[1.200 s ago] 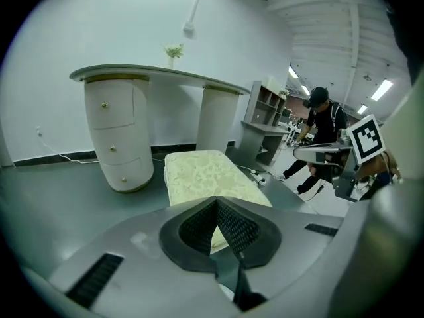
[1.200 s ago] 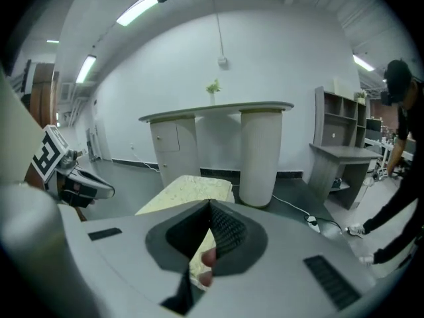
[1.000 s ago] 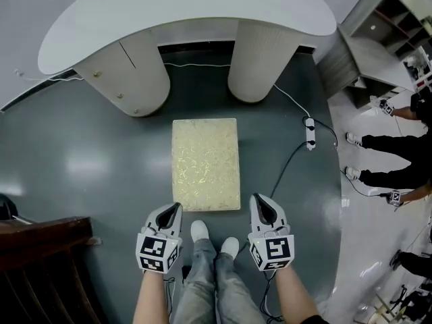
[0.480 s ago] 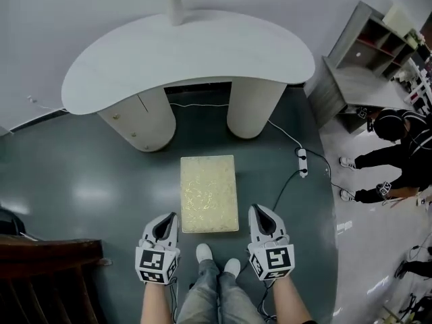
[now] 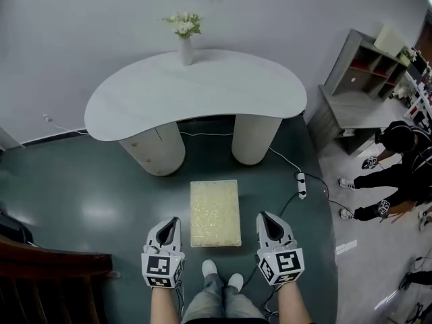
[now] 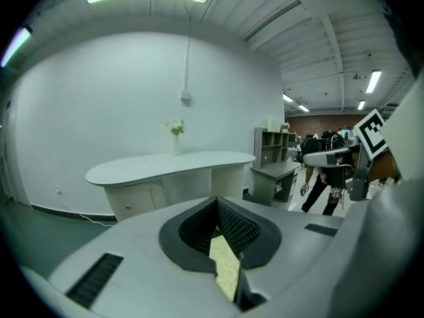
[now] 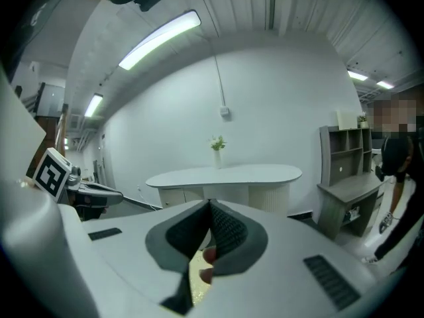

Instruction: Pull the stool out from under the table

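Pale yellow rectangular stool (image 5: pixel 215 212) with a patterned fabric top stood clear of the curved white table (image 5: pixel 202 90); both grippers were closed and empty.

The stool sat on the glossy dark green floor (image 5: pixel 81 181), well apart from the smooth, kidney-shaped table and its two rounded pedestals, and just in front of the person's white shoes (image 5: pixel 223 270). The pull looked finished, with little left to do. The left gripper (image 5: pixel 171 221) and right gripper (image 5: pixel 264 218) hovered on either side of the stool's near end without touching it. Each one's ridged dark jaws were pressed together on nothing. A slim white vase (image 5: pixel 184 46) of pale flowers stood on the tabletop.
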`<state>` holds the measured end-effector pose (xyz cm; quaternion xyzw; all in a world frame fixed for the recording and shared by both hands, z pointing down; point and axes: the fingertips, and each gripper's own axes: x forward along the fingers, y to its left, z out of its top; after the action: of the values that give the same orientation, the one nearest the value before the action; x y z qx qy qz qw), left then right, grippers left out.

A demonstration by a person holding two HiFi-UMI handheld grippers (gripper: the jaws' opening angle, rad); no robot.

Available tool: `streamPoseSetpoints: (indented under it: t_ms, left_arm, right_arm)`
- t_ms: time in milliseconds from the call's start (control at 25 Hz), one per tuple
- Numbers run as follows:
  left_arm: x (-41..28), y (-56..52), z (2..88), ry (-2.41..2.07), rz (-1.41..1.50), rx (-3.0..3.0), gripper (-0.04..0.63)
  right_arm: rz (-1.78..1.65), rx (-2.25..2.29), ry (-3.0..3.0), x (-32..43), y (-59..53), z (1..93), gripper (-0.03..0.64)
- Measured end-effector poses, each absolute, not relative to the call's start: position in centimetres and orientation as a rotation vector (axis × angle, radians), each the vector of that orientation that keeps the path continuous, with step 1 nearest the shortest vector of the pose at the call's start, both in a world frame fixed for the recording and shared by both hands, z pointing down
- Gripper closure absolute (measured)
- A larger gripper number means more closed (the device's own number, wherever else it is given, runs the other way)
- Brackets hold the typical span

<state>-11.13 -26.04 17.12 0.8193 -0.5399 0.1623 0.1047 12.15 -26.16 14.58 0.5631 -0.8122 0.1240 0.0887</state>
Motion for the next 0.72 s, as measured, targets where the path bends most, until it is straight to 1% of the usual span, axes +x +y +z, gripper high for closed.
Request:
streamPoseSetpoints:
  t_ms: [400,720]
  left_arm:
    - [-12.5,-27.5,10.2,-1.694,0.427,2.449,0.583]
    - [-12.3,-29.0,5.5,-1.7,0.396,2.533,0.583]
  right_arm:
    - [0.292,1.696,-2.444,12.0,-27.0,7.3,0.556]
    - [0.264,1.726,-2.457,11.5,-27.5,3.9,0.555]
